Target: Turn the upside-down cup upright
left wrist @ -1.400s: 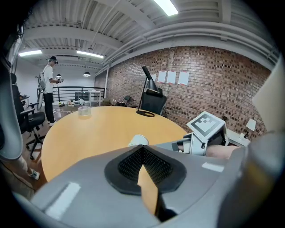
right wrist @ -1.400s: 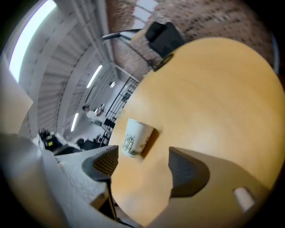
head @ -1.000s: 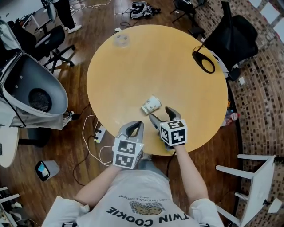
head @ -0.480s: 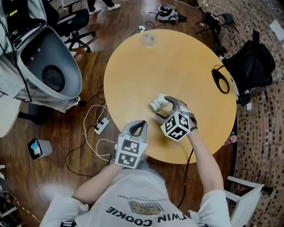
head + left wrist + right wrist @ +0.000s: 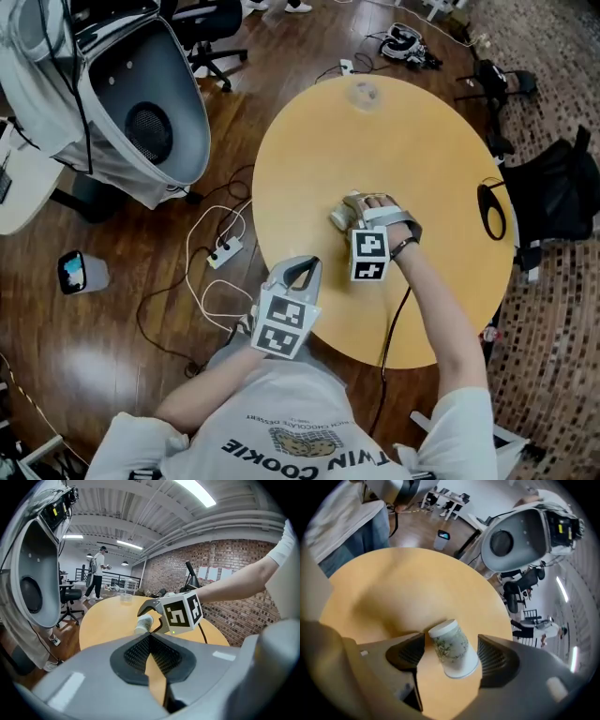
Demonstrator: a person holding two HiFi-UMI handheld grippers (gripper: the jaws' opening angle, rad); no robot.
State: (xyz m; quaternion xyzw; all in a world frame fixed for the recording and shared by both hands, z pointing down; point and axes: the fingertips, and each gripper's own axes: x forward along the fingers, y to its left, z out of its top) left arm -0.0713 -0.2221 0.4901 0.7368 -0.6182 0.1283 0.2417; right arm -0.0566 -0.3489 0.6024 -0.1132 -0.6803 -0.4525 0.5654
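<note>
Now right tongs (image 5: 449, 660) wide apart astride tipped cup (image 5: 451, 645), inside unseen; left tongs (image 5: 150, 641) closed, empty.

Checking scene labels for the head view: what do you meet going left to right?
Grey pod chair → white power strip on the floor → left gripper → paper cup on the table → black loop near the table's right edge.

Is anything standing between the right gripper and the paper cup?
Nothing visible does. The paper cup lies on the round table, between the open jaws of the right gripper. The pads are not closed on it.
</note>
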